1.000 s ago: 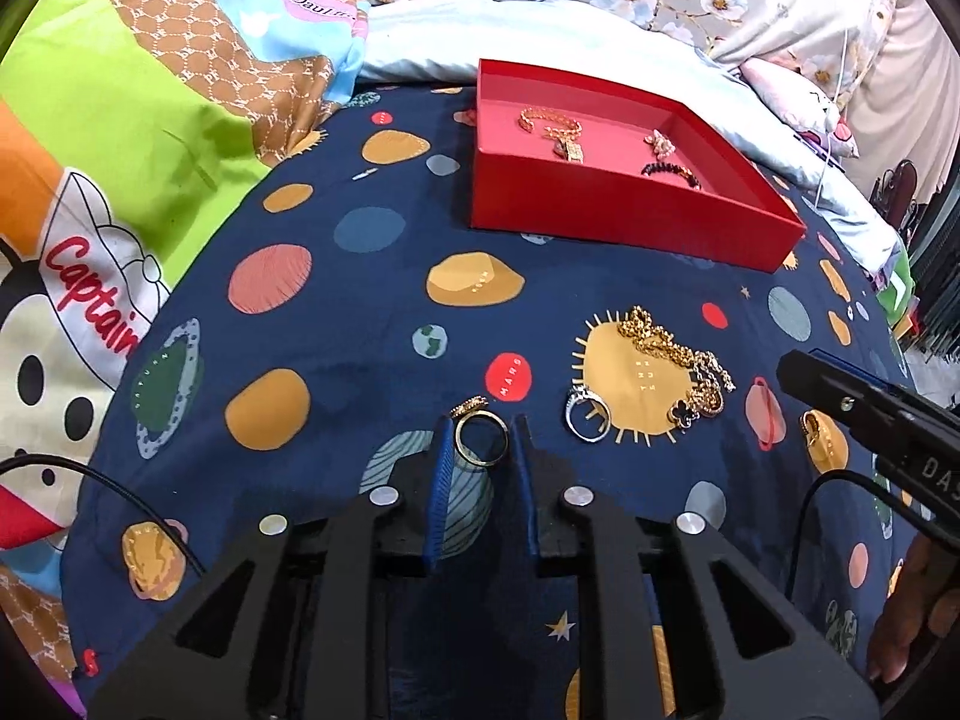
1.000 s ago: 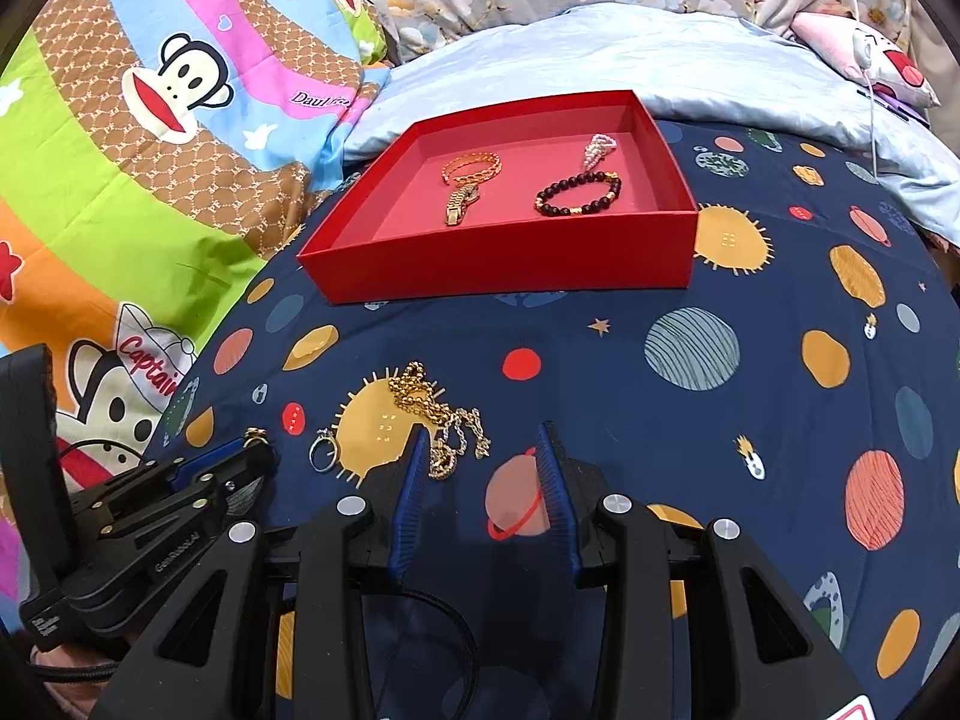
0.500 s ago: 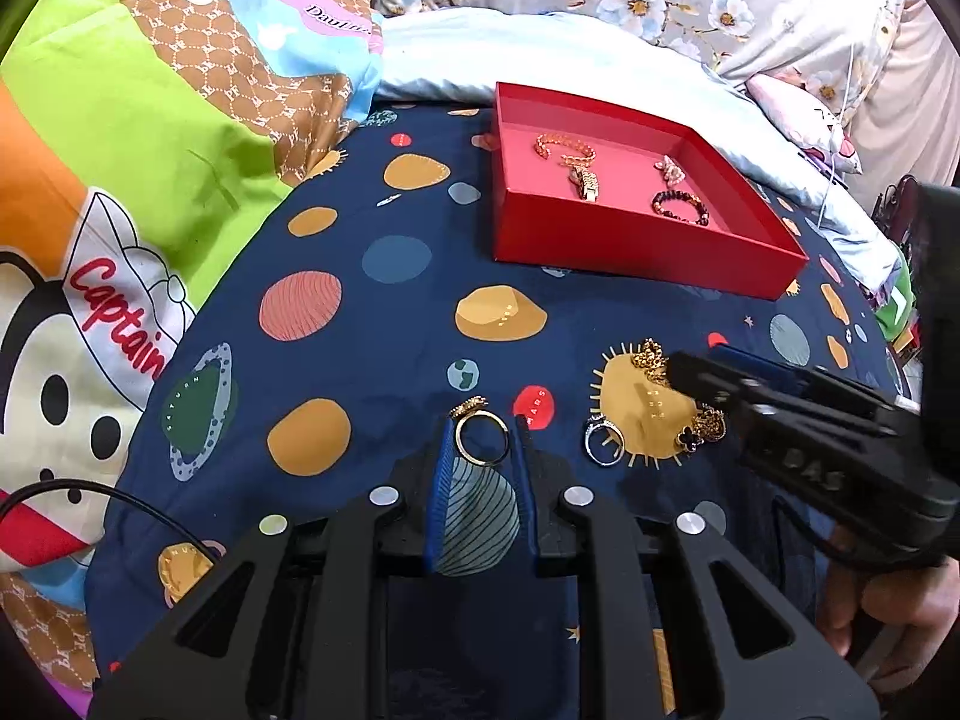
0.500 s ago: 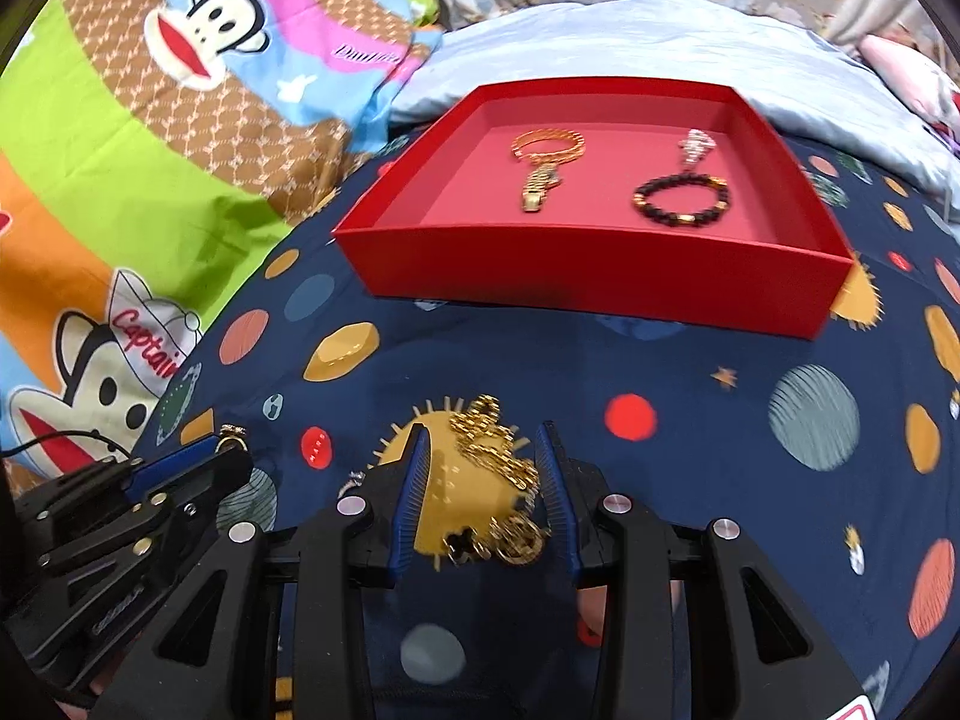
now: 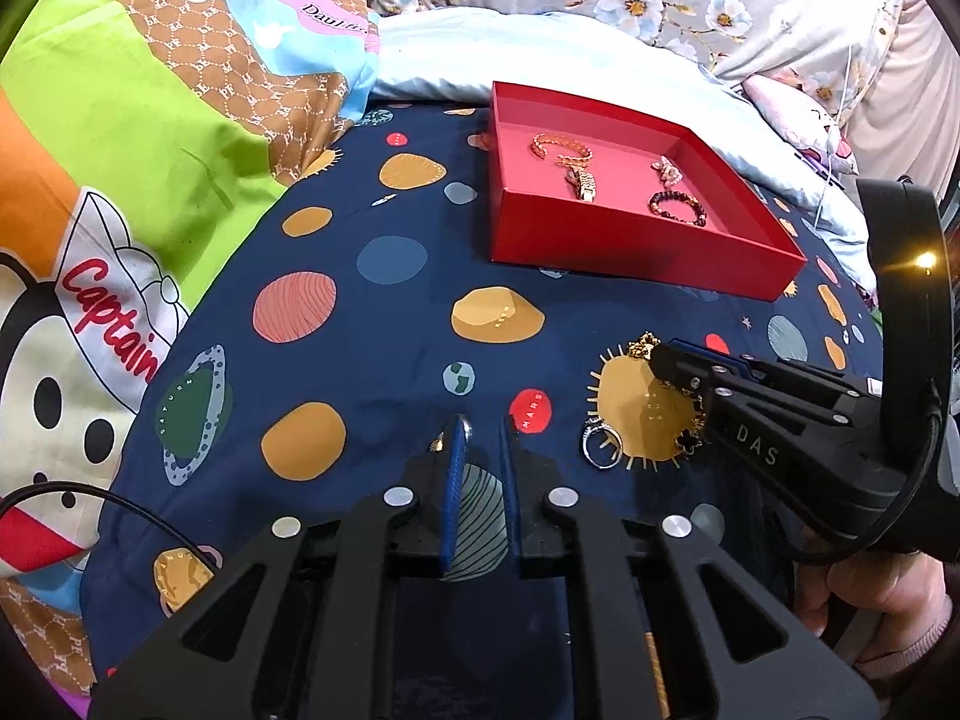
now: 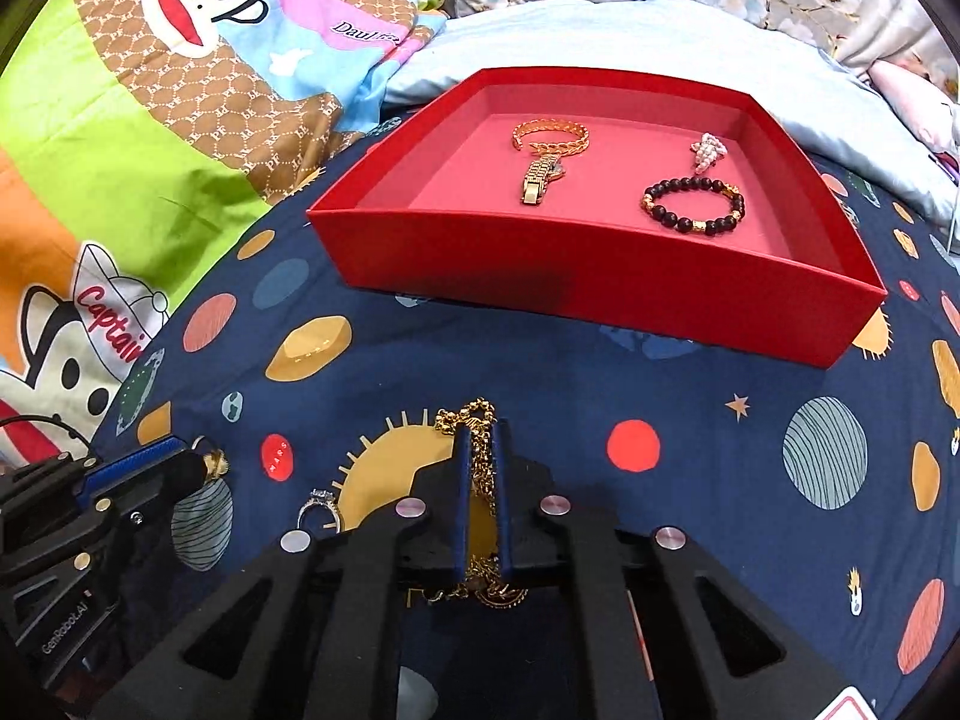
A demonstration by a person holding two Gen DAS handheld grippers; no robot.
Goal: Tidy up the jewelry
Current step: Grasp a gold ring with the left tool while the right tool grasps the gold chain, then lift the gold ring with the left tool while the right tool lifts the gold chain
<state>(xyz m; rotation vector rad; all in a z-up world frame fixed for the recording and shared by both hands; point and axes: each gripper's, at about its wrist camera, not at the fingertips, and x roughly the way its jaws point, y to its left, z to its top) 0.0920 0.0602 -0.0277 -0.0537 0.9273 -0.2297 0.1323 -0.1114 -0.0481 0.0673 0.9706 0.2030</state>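
My right gripper is closing, its blue pads pressed on a gold chain that lies on a yellow sun print. The chain's end loops out past the tips. In the left wrist view the right gripper reaches in from the right over the chain. My left gripper is also closing. Cloth shows in its gap. A gold ring sits on edge at its left fingertip, mostly hidden. A silver ring lies loose between the two grippers.
A red tray stands behind, holding a gold bracelet, a gold watch, a dark bead bracelet and a pearly piece. Bright cartoon bedding rises at the left, pale pillows at the back. A hand holds the right gripper.
The right gripper moved left over the gold chain and its jaws narrowed onto it. The left jaws narrowed, and the gold ring no longer lies flat between them.
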